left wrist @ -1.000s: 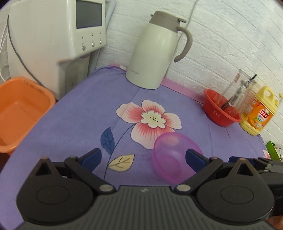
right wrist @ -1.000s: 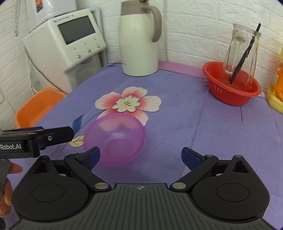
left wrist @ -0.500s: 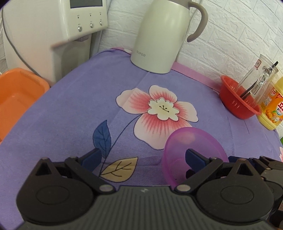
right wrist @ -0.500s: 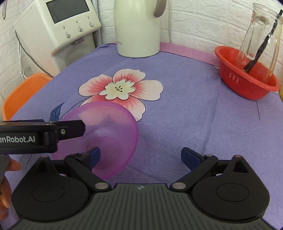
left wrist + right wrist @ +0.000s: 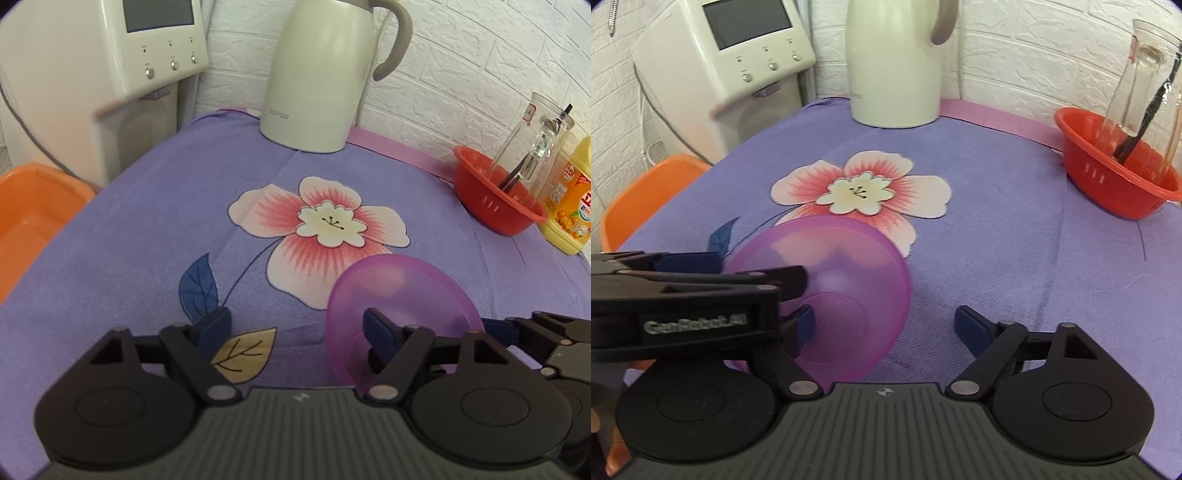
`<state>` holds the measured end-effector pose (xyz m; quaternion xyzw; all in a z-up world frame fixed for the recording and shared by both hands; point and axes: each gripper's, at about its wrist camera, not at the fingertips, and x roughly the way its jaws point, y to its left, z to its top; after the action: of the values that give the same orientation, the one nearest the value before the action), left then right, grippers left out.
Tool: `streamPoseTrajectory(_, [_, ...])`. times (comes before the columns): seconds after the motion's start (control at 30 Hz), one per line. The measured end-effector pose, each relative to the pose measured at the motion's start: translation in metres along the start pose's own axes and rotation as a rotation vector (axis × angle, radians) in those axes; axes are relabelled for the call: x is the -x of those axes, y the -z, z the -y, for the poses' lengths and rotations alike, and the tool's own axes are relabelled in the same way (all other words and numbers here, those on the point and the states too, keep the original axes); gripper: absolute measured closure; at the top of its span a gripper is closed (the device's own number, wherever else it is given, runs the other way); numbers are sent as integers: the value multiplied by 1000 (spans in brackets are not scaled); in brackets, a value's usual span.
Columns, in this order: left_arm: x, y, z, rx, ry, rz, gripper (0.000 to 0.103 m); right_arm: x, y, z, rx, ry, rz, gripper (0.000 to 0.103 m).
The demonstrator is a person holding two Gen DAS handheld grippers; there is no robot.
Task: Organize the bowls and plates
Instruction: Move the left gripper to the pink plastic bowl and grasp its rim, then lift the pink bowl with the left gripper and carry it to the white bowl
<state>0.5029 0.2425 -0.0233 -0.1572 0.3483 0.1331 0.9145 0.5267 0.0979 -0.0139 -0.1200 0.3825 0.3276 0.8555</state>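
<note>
Purple bowl [image 5: 842, 291]: tipped on its side on the floral cloth [image 5: 997, 229], nothing inside.
Left gripper [image 5: 297, 325]: jaws spread; right finger inside the bowl's mouth.
Right gripper [image 5: 884, 323]: jaws spread; left finger against the bowl.
Red basket [image 5: 495, 206]: ahead-right, holding a glass carafe [image 5: 532, 144].

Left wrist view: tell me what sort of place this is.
Probably a home kitchen corner: a thermos jug, a countertop water dispenser and a dish-soap bottle ring a floral-cloth table.
</note>
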Motion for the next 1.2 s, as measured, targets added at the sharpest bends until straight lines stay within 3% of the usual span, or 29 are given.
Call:
streamPoseTrajectory(0.1, [2, 1, 2, 2, 33, -8, 61, 3, 0, -11, 39, -39, -5, 2])
streamPoseTrajectory(0.17, [6, 2, 3, 20, 79, -35, 63, 5, 0, -15, 45, -63, -17, 7])
streamPoseTrajectory(0.23, [11, 4, 6, 45, 130, -69, 63, 8, 3, -19, 44, -93, -28, 7])
streamPoseTrajectory(0.43, [39, 13, 18, 27, 160, -68, 63, 33, 13, -22, 27, -94, -36, 5])
streamPoseTrajectory(0.73, [114, 42, 60, -9, 260, -35, 63, 113, 43, -19, 45, -22, 1, 0])
streamPoseTrajectory(1.0, [179, 101, 122, -86, 382, -27, 63, 200, 106, 1, -10, 60, 41, 0])
streamPoseTrajectory(1.2, [203, 159, 162, -142, 471, -93, 63, 251, 173, 23, -82, 122, 51, 0])
